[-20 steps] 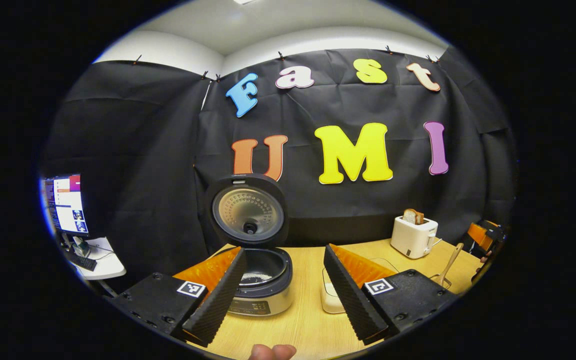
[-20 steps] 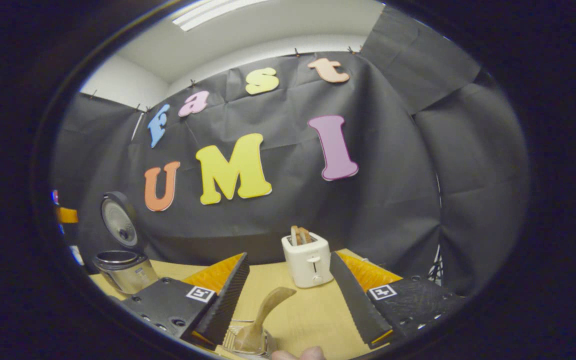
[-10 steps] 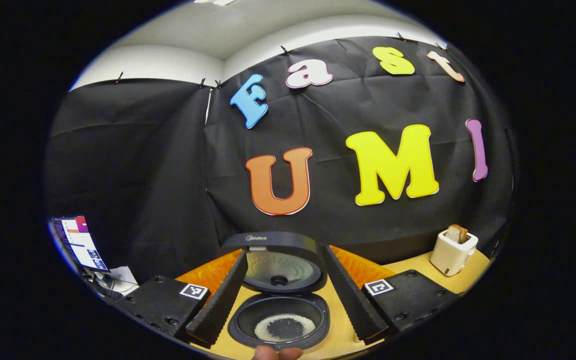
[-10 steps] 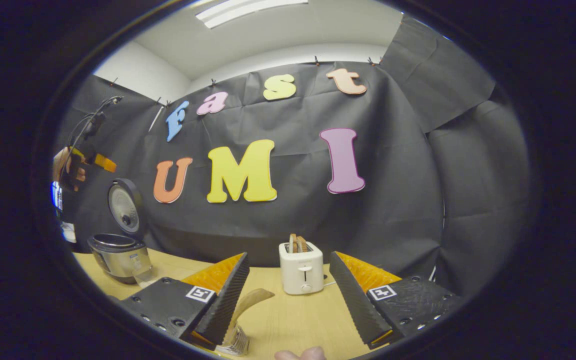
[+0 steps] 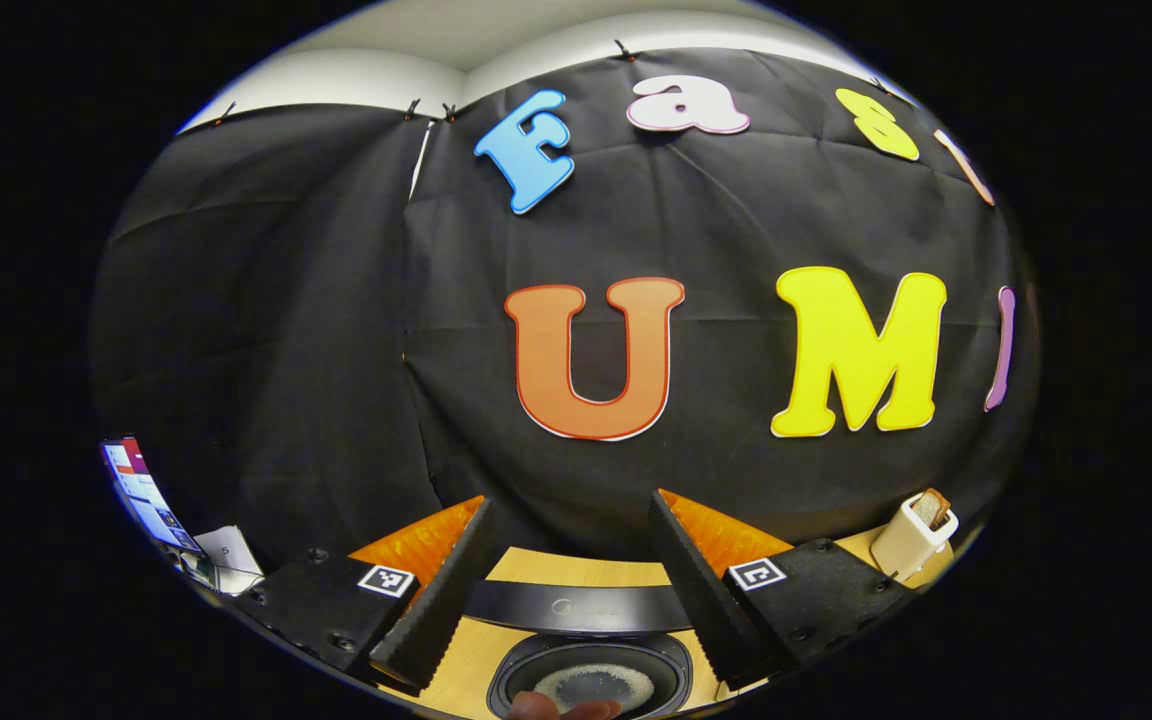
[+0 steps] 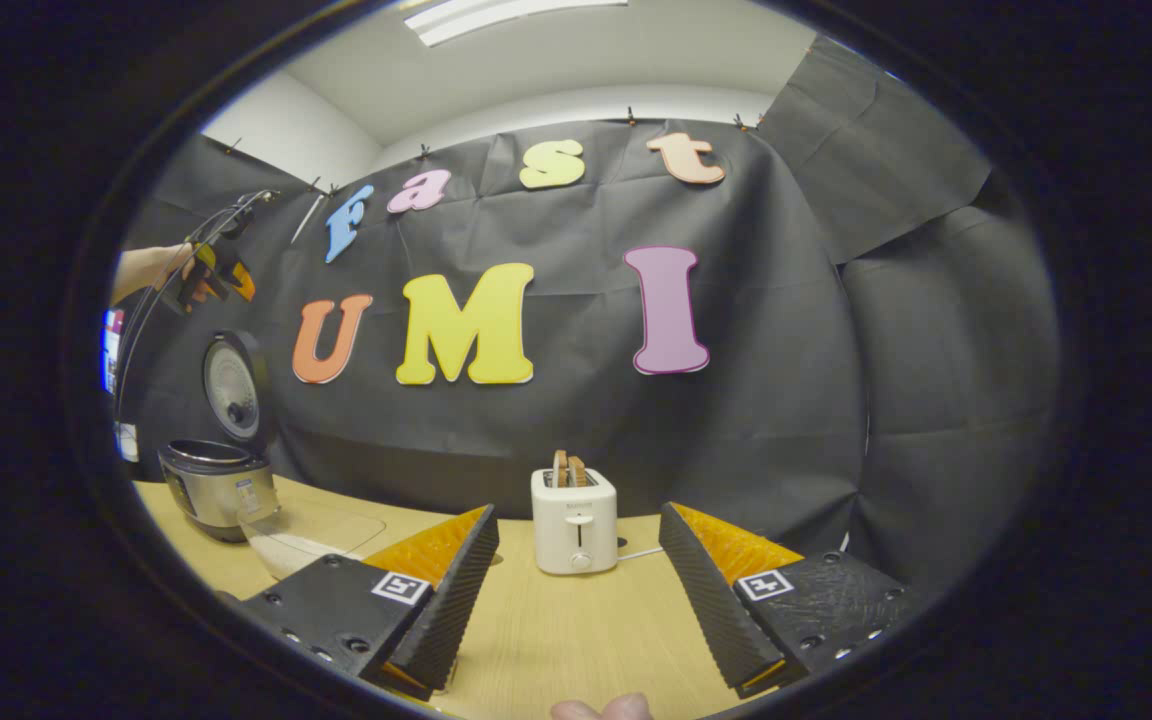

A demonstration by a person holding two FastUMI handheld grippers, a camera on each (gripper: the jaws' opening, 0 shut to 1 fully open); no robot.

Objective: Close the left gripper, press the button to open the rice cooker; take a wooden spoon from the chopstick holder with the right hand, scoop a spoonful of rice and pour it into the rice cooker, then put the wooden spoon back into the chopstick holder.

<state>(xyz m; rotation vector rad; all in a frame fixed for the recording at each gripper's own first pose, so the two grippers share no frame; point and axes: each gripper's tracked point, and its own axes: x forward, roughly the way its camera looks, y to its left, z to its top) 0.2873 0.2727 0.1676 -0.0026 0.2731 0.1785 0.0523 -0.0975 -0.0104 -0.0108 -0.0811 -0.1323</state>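
Note:
The rice cooker stands open right under my left gripper. Its raised dark lid shows edge-on between the fingers, and a ring of rice lies in the pot. My left gripper is open and holds nothing. In the right gripper view the same cooker stands far left on the table with its lid up, and the left gripper hangs high above it in a hand. My right gripper is open and empty above the wooden table.
A white toaster with bread stands at the back of the table, also at the right edge of the left gripper view, toaster. A clear container of rice sits beside the cooker. A monitor stands off to the left.
My left gripper has moved forward and up over the open cooker, still open. My right gripper has drawn up and away from the wooden spoon and its holder, still open.

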